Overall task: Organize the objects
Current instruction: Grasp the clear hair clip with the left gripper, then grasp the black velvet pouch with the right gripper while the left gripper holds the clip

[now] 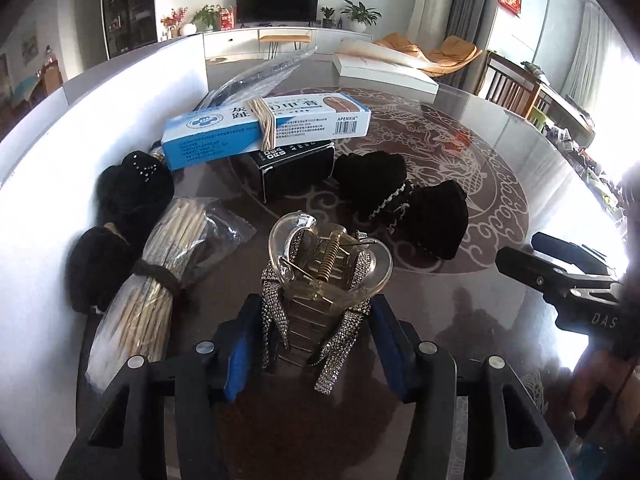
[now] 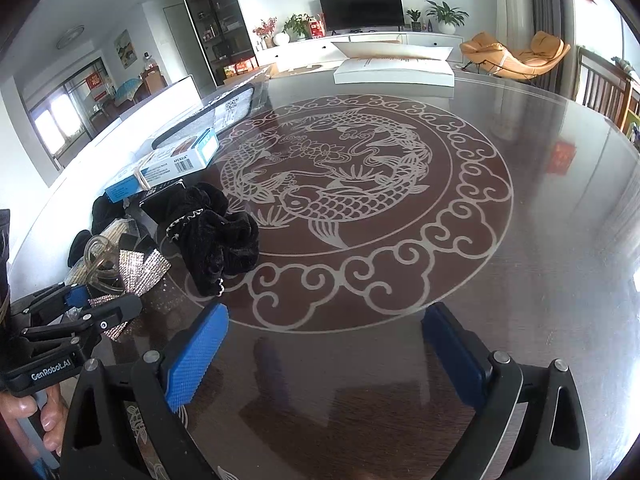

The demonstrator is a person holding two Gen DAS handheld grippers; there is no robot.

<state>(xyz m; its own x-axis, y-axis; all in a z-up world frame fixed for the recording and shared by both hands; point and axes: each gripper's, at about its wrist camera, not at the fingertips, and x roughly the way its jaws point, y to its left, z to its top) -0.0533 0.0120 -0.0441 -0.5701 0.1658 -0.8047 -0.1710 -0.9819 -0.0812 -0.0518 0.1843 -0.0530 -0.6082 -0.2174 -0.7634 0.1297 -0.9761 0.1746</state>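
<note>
My left gripper (image 1: pixel 316 320) is shut on a clear hair claw clip with a rhinestone bow (image 1: pixel 328 276), held just above the glass table top (image 1: pixel 460 320); it also shows in the right wrist view (image 2: pixel 128 268). Ahead lie a black scrunchie with a bead trim (image 1: pixel 404 200), a blue-white box (image 1: pixel 264 128) bound with a rubber band, a small black box (image 1: pixel 296 168), a bundle of toothpicks in plastic (image 1: pixel 152 292) and black hair ties (image 1: pixel 132 192). My right gripper (image 2: pixel 324 344) is open and empty over bare table, right of the pile.
A white board (image 1: pixel 100 120) stands along the left behind the objects. A flat white box (image 2: pixel 394 70) lies at the table's far edge. A plastic-wrapped flat item (image 1: pixel 256 76) leans behind the blue box. Chairs (image 2: pixel 608 88) stand to the right.
</note>
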